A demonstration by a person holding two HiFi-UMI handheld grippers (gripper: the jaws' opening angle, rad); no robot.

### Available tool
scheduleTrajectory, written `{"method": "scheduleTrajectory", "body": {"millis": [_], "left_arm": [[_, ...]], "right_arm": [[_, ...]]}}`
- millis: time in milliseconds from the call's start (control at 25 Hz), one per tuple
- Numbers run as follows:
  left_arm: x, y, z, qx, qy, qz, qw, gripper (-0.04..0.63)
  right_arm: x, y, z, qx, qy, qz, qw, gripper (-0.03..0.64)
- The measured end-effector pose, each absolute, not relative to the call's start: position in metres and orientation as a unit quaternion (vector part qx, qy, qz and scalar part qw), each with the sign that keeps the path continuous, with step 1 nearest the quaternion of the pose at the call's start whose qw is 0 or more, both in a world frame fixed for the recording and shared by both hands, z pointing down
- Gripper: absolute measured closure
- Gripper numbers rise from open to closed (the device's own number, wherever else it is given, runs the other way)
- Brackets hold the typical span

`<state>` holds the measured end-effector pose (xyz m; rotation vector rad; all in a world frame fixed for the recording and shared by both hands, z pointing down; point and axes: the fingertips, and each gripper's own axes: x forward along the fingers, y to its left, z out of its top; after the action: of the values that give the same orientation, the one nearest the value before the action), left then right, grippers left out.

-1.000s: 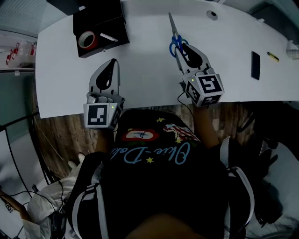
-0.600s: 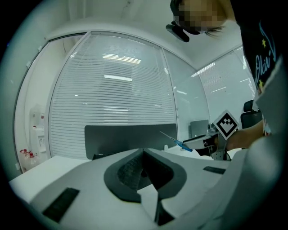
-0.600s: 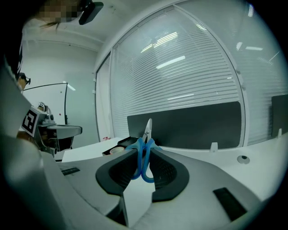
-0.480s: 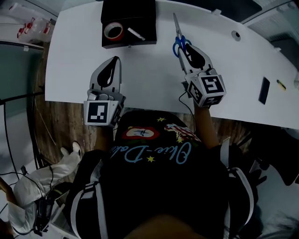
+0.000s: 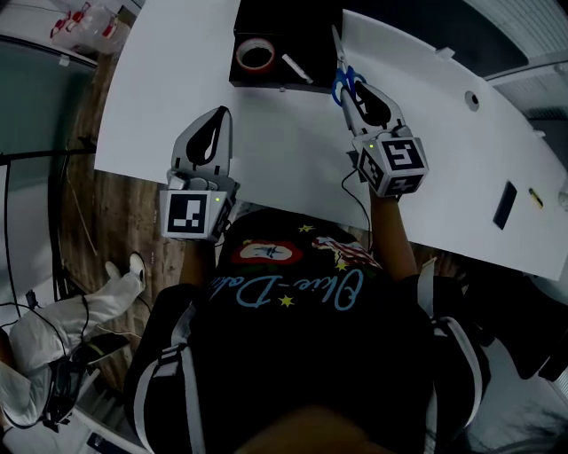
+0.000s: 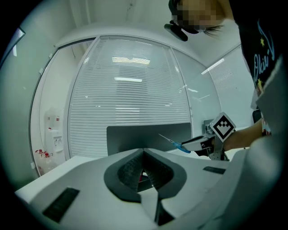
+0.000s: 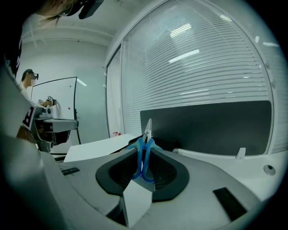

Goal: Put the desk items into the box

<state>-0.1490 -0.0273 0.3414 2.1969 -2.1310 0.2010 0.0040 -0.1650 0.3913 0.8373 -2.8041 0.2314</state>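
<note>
A: Held what in the right hand-held gripper (image 5: 348, 87)?
B: Pinched blue scissors (image 7: 140, 159) by the handles, blades toward 12 o'clock.
A: And the left hand-held gripper (image 6: 144, 152)?
B: Pressed together, gripped nothing, at 9 o'clock.
A: Found the box (image 5: 293, 27) where?
B: At 11 o'clock on the tabletop (image 5: 177, 89), holding tape (image 5: 256, 55) and a white pen (image 5: 296, 68).

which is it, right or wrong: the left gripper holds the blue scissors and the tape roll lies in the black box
Wrong on the gripper. The right gripper holds the blue scissors, their handles clamped between its jaws in the right gripper view; the left gripper is shut on nothing. The tape roll does lie in the black box.
</note>
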Motion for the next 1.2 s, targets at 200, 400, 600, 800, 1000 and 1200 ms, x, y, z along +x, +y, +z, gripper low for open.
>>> {"method": "scheduleTrajectory", "body": {"millis": [200, 400, 600, 800, 1000, 1200], "left_arm": [[-0.173, -0.017, 0.343, 0.698, -0.712, 0.061, 0.042, 0.598], [-0.195, -0.006, 0.347, 0.678, -0.731, 0.06, 0.048, 0.598], [-0.212, -0.002, 0.348, 0.666, -0.742, 0.058, 0.049, 0.598], [-0.222, 0.002, 0.349, 0.655, -0.751, 0.053, 0.054, 0.598], [-0.231, 0.0, 0.349, 0.648, -0.758, 0.051, 0.052, 0.598], [-0.235, -0.006, 0.35, 0.646, -0.76, 0.05, 0.054, 0.598]], "right_arm": [[-0.023, -0.168, 0.397, 0.268, -0.953, 0.072, 0.12, 0.514], [-0.048, -0.168, 0.405, 0.248, -0.956, 0.054, 0.147, 0.514], [-0.064, -0.169, 0.416, 0.238, -0.955, 0.046, 0.173, 0.514], [-0.074, -0.174, 0.422, 0.232, -0.953, 0.035, 0.191, 0.514], [-0.081, -0.178, 0.43, 0.221, -0.951, 0.022, 0.214, 0.514], [-0.087, -0.184, 0.442, 0.214, -0.951, 0.023, 0.221, 0.514]]}}
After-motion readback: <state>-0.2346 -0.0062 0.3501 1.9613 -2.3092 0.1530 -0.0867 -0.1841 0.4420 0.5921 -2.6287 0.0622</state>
